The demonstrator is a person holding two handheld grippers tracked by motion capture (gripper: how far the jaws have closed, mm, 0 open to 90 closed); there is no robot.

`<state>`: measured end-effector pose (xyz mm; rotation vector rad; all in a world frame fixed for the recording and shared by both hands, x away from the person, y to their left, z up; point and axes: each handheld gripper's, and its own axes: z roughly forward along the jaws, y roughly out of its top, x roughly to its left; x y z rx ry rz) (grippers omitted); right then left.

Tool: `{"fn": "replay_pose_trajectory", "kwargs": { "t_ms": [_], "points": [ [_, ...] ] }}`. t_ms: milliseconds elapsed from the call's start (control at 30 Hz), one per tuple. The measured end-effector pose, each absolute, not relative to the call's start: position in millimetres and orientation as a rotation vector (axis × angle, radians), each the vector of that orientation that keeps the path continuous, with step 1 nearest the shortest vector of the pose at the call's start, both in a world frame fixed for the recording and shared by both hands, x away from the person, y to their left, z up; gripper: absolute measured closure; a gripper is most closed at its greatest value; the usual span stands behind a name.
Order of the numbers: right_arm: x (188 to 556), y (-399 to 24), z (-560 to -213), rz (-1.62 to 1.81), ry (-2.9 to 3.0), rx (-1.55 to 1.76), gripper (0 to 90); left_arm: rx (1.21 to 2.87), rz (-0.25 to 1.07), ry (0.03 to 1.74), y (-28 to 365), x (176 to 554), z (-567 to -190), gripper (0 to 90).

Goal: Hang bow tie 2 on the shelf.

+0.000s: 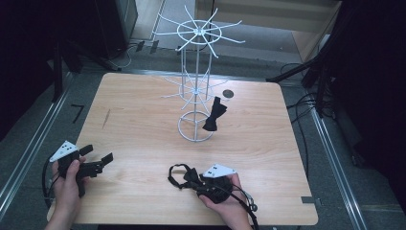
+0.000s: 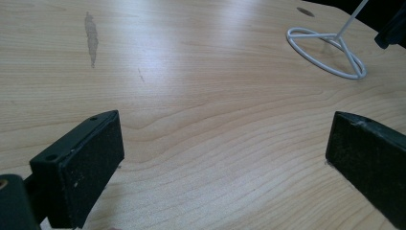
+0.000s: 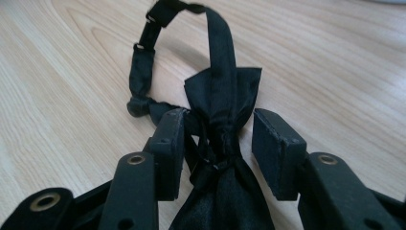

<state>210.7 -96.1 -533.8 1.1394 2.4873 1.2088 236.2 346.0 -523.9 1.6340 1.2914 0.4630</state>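
while the wooden table carries a white wire rack with one black bow tie hanging low on it, a second bow tie lies near the front edge between the right gripper's jaws, pads not visibly pressing. the left gripper rests spread wide, holding nothing.
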Motion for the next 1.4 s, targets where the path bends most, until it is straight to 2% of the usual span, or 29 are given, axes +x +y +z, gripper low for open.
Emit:
{"fn": "replay_pose_trajectory", "kwargs": {
  "t_ms": [133,567,900,1400],
  "points": [
    [210.3,-93.7,-535.6,1.184,2.488,1.128,58.7,1.636,0.460,1.290,346.0,236.4,-523.9,0.0],
    [213.7,-95.8,-536.9,1.179,2.451,1.155,75.3,1.640,0.462,1.292,345.9,236.5,-523.8,0.0],
    [215.5,-96.7,-534.3,1.221,2.419,1.189,77.2,1.639,0.457,1.290,346.4,236.8,-524.0,0.0],
    [217.1,-112.4,-506.6,1.366,2.216,1.190,77.1,1.638,0.461,1.289,346.3,237.0,-523.9,0.0]
  ]
}}
